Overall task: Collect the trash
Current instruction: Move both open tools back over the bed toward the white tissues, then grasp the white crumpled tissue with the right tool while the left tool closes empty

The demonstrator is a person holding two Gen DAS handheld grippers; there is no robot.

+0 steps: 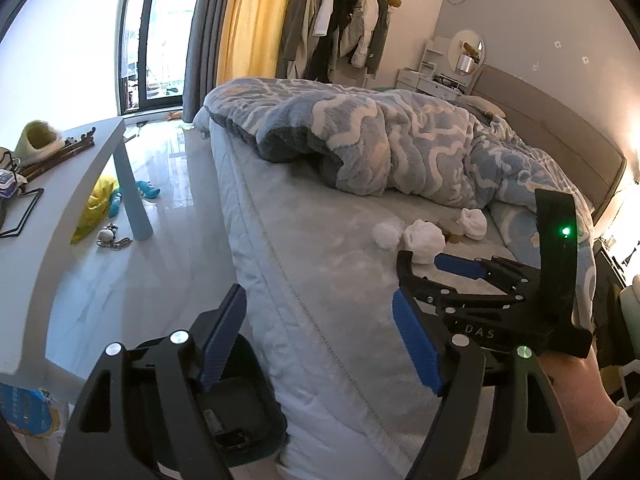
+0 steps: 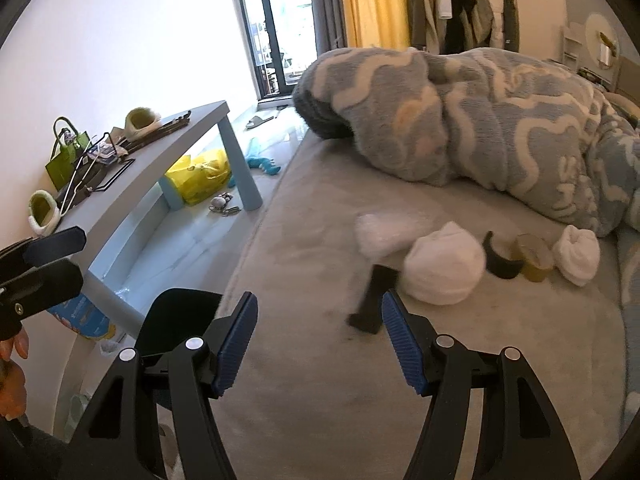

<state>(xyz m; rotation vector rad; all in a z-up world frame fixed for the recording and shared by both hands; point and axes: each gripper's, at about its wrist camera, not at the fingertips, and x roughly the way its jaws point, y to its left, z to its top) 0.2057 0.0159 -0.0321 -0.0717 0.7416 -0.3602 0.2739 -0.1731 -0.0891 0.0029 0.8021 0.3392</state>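
A bedroom is shown, filled largely by a bed (image 2: 320,360) with a grey quilted cover, on which a blue-and-white patterned fleece blanket (image 2: 500,120) is heaped toward the headboard side. A pale grey side table (image 2: 168,152) is seen beside the bed, its top loaded with a green gift bag (image 2: 66,156), fuzzy green slippers (image 2: 140,120) and wire hangers. A yellow plastic bag (image 2: 204,176) is left on the glossy floor under the table, near a blue toy (image 2: 262,164).

A black bin (image 1: 240,408) is seen on the floor against the edge of the bed, directly below the left gripper (image 1: 316,344). That gripper's blue-padded jaws are spread wide, with nothing held between them.

The right gripper (image 2: 316,348) is held over the bed cover, its jaws likewise apart and empty. A black blurred object (image 2: 372,300) is seen on the cover just beyond its right finger; what it is cannot be told.

The trash is gathered on the bed below the blanket: three crumpled white tissue wads (image 2: 444,268), with a black tape roll (image 2: 502,258) and a yellowish cup-like item (image 2: 534,258) lying between the middle wad and the far one. None of it is touched by either gripper.
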